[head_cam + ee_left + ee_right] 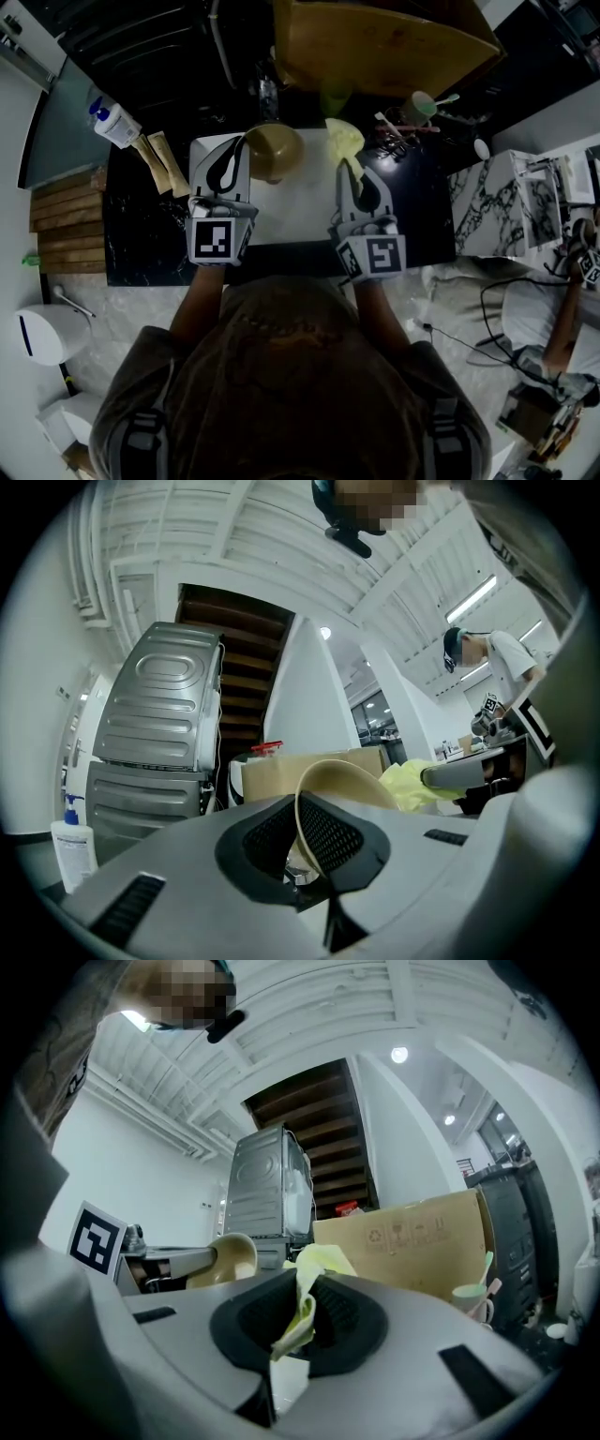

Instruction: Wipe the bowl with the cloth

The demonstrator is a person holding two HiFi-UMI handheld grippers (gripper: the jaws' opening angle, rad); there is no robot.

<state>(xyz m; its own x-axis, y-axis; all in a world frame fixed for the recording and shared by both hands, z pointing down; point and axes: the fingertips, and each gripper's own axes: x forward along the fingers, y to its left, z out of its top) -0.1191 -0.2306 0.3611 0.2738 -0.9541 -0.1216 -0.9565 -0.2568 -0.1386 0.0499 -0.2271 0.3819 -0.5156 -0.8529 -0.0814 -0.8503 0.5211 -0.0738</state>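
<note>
A tan bowl (275, 150) hangs above the white mat (300, 202), held by its near rim in my left gripper (242, 148), which is shut on it. In the left gripper view the bowl (347, 789) rises edge-on from between the jaws. My right gripper (347, 169) is shut on a yellow-green cloth (343, 140), which bunches up just right of the bowl. In the right gripper view the cloth (305, 1302) is pinched between the pads, and the bowl (232, 1256) shows to the left.
A cardboard box (375, 42) stands at the back of the dark counter. A cup with utensils (424, 106) sits at the back right, a white bottle (114, 125) and two sachets (161, 161) at the left. A marbled surface (497, 202) lies to the right.
</note>
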